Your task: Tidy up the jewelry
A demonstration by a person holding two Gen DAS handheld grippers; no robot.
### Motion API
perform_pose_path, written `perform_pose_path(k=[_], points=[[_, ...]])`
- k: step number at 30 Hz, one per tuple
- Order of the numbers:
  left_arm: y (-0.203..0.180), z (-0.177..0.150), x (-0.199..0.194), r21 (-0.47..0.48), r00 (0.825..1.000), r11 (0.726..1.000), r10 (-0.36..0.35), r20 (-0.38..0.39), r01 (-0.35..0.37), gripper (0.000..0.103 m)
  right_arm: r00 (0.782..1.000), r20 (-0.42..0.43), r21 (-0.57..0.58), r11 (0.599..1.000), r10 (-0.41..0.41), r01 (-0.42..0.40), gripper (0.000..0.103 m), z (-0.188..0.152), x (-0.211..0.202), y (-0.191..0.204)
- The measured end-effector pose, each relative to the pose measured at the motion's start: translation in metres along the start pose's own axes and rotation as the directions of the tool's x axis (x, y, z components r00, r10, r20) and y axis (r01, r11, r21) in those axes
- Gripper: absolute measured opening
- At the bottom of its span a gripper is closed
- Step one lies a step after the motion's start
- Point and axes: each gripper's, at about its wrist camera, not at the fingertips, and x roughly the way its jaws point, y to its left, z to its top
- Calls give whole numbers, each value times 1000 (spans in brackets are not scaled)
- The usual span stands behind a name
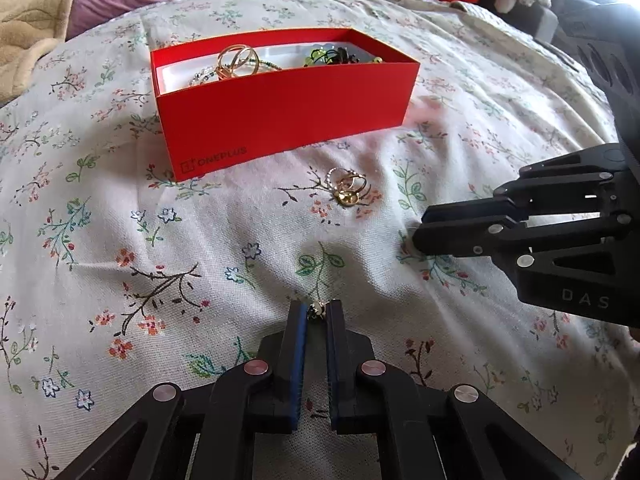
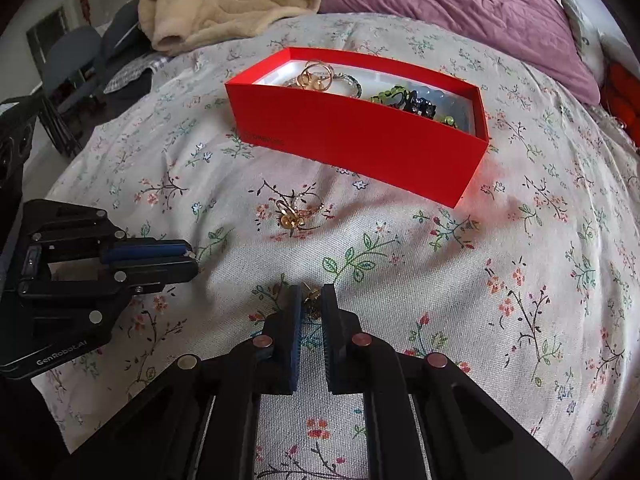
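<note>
While near one red box [image 1: 280,112]: one ring cluster [image 1: 348,190], two grippers [image 1: 318,305] [image 2: 311,289], two pinched earrings [image 1: 317,310] [image 2: 312,301].

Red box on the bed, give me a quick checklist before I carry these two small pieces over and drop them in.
1. Left tongs closed on a small earring: ok.
2. Right tongs closed on a small gold piece: ok, though what kind of piece it is, cannot tell.
3. Red box open on top, no lid in the way: ok.
4. Room left inside the box among the jewelry already there: ok, white floor shows.
5. Gold rings lying loose on the bedsheet in front of the box: not ok, not yet put away.
6. Both grips firm enough for the carry: cannot tell.
</note>
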Motion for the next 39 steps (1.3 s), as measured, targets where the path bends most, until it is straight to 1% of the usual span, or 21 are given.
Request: perform_pose_path(k=[10, 14, 19, 26, 30, 39], points=[[0, 7, -9, -11, 1000, 1000, 10, 0, -10, 3, 1000, -2, 32, 999, 8, -8, 10, 3, -10, -6], [1, 15, -14, -16, 1000, 1000, 19, 10, -19, 3, 1000, 7, 58, 998, 20, -20, 10, 10, -19, -10], [2, 26, -20, -23, 999, 999, 41, 20, -41, 3, 1000, 17, 57, 998, 21, -22, 10, 18, -30, -9], [7, 45, -27, -51, 997, 996, 69, 30, -67, 3, 999, 41, 66, 998, 12, -14, 10, 34, -40, -9], [10, 61, -30, -70, 995, 995, 82, 49, -78, 3, 998, 55, 77, 997, -1, -4, 10, 47, -46, -10], [28, 96, -23, -153, 992, 985, 99, 82, -86, 3, 994, 113, 125, 992, -1, -13, 10, 81, -57, -21]])
